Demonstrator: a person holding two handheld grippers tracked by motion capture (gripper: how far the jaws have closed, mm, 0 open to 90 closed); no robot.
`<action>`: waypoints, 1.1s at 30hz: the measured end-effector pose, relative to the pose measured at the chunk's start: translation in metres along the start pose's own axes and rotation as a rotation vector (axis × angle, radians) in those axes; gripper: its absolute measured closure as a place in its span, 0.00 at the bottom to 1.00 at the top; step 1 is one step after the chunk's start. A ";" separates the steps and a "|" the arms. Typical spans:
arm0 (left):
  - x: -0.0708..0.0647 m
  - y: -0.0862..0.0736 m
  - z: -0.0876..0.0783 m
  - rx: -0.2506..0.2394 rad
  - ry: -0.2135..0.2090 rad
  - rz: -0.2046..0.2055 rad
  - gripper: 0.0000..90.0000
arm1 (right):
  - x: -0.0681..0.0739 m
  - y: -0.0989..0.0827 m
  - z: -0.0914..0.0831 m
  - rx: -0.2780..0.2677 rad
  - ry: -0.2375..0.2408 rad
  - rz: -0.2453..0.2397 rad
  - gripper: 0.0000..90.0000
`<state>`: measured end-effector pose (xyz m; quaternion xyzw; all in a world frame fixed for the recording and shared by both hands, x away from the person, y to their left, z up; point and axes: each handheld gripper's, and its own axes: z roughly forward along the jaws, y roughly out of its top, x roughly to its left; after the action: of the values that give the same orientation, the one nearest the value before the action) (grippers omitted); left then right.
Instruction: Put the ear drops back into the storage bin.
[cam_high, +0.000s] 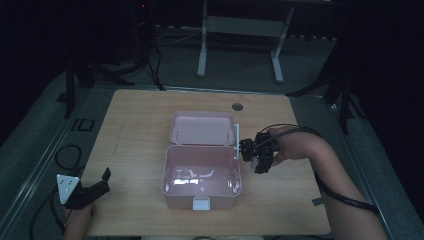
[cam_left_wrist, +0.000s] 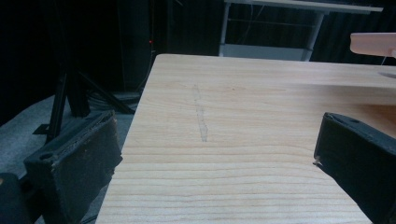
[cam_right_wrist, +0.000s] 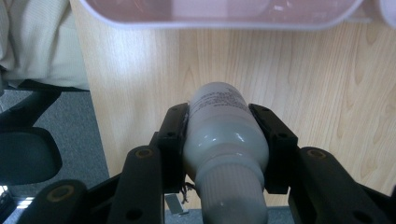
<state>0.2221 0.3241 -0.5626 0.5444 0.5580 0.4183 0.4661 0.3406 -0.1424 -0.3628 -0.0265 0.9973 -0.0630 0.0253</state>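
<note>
The left gripper (cam_high: 102, 181) rests near the front-left corner of the table (cam_high: 130, 125), jaws spread wide with nothing between them. The right gripper (cam_right_wrist: 219, 122) is clamped on 1 white bottle (cam_right_wrist: 223, 135), both pads pressed against its sides, cap end toward the camera. In the high view this gripper (cam_high: 248, 150) sits just beside the right wall of the pink box (cam_high: 201, 197), level with the hinge. The box lies open, its lid (cam_high: 202, 128) folded back flat behind it; the interior appears bare. Judged step: carrying the bottle toward the box for placement. The next move calls for lifting the bottle over the right wall, lowering it inside, then releasing. Count: 1 bottle, 1 box, 2 grippers. Beyond the table stands 1 white desk frame (cam_high: 240, 30).
</note>
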 end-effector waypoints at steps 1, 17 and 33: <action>0.000 0.000 0.000 0.000 0.000 0.000 0.01 | 0.000 0.002 -0.001 0.000 0.000 -0.004 0.66; 0.000 0.000 0.000 -0.002 -0.001 -0.003 0.01 | 0.006 0.043 -0.002 -0.008 0.005 -0.094 0.66; 0.000 0.000 0.000 -0.003 -0.005 -0.004 0.01 | 0.012 0.079 0.016 0.004 0.034 -0.170 0.66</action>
<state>0.2221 0.3245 -0.5627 0.5437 0.5574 0.4169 0.4689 0.3258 -0.0671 -0.3892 -0.1099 0.9917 -0.0673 0.0030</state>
